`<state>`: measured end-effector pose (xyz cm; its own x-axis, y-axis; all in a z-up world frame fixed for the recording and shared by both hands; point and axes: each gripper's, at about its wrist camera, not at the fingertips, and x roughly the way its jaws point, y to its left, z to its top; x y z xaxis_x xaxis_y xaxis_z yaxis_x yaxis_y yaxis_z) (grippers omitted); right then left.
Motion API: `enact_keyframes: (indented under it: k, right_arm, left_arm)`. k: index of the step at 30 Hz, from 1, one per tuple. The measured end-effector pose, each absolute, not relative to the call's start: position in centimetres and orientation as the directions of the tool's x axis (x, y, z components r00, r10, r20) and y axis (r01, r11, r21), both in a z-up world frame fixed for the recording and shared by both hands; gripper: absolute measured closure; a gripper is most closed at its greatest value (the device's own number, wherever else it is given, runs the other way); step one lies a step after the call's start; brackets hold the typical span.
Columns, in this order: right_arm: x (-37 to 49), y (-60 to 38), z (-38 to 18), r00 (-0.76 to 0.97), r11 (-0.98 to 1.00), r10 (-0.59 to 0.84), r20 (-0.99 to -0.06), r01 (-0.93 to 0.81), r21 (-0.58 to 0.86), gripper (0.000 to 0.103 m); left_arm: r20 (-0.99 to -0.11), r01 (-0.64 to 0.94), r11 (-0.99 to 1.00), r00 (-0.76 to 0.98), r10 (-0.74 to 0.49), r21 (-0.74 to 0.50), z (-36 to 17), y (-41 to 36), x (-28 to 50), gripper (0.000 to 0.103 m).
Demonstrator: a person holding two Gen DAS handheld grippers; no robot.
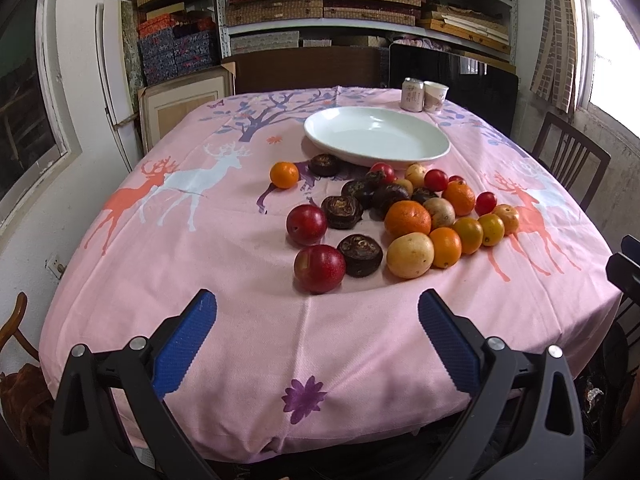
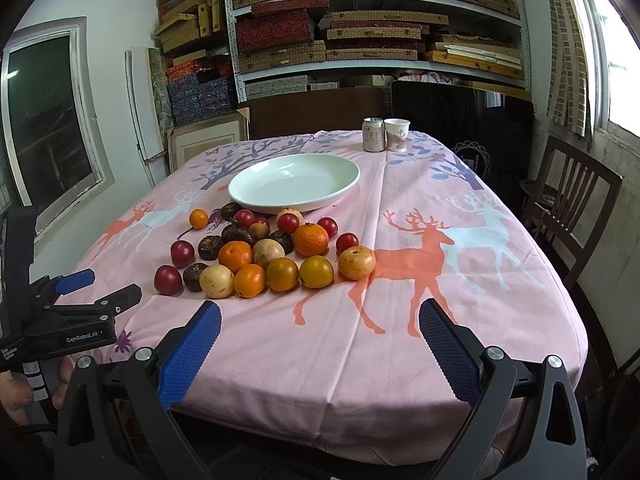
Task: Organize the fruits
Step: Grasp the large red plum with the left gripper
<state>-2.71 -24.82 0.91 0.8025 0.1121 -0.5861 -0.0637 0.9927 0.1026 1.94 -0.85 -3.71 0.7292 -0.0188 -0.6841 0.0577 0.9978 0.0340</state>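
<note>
Both the left gripper and right gripper gape wide, empty, at frame bottom. The round fruits at centre could roll off the cloth if nudged before reaching the plate.

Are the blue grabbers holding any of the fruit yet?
No, nothing is held. The left gripper and the right gripper both have their jaws wide apart above the pink tablecloth, short of the fruit pile.
</note>
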Motion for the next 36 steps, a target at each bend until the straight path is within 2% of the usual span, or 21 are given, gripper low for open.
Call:
enact_keyframes:
  k: [4, 11, 17, 19, 21, 23, 26, 28, 31, 36]
  right_arm:
    - [-1.8, -25.7, -0.5, 0.772, 0.991, 0.119, -0.624, -0.05, 0.126, 0.003]
    - [1.1, -26.7, -3.2, 0.71, 0.985, 0.153, -0.687, -0.05, 0.167, 0.003]
    - [2.5, -26.7, -4.3, 0.685, 0.984, 0.156, -0.712, -0.046, 0.171, 0.003]
    - [2.9, -26.9, -4.5, 0.678, 0.984, 0.155, -0.719, -0.04, 0.175, 0.003]
    - [3.2, -27.1, -4.8, 0.669, 0.983, 0.155, -0.727, -0.032, 0.181, 0.003]
    - [3.5, -27.2, -5.1, 0.661, 0.982, 0.158, -0.734, -0.028, 0.186, 0.003]
    - [3.8, -27.3, -5.4, 0.654, 0.981, 0.163, -0.739, -0.027, 0.191, 0.003]
    - [4.0, -27.4, -5.6, 0.65, 0.981, 0.163, -0.742, -0.029, 0.191, 0.003]
    - [4.6, -27.7, -5.8, 0.646, 0.983, 0.159, -0.747, -0.029, 0.183, 0.003]
    - [5.6, -28.9, -6.2, 0.647, 0.981, 0.156, -0.746, -0.012, 0.195, 0.003]
  left_arm:
    - [-0.734, 0.068, 0.997, 0.679, -0.026, 0.028, -5.4, 2.1, 4.5, 0.004]
    - [-0.718, 0.098, 0.989, 0.696, 0.011, 0.11, -6.7, 1.8, 6.4, 0.004]
    - [-0.727, 0.134, 0.987, 0.686, -0.029, 0.087, -7.6, 1.4, 8.6, 0.004]
    - [-0.73, 0.134, 0.989, 0.681, -0.051, 0.056, -7.8, 1.8, 9.2, 0.01]
    - [-0.742, 0.149, 0.989, 0.662, -0.101, -0.002, -8.0, 2.4, 9.8, 0.038]
    - [-0.736, 0.163, 0.984, 0.658, -0.157, -0.064, -8.2, 2.9, 10.1, 0.045]
    - [-0.729, 0.167, 0.984, 0.667, -0.154, -0.055, -8.3, 2.8, 10.1, 0.05]
    - [-0.723, 0.184, 0.98, 0.668, -0.176, -0.069, -8.1, 2.6, 10.0, 0.061]
    - [-0.717, 0.197, 0.979, 0.676, -0.169, -0.045, -8.1, 2.0, 9.8, 0.062]
    - [-0.707, 0.204, 0.975, 0.678, -0.202, -0.082, -8.0, 2.3, 9.5, 0.062]
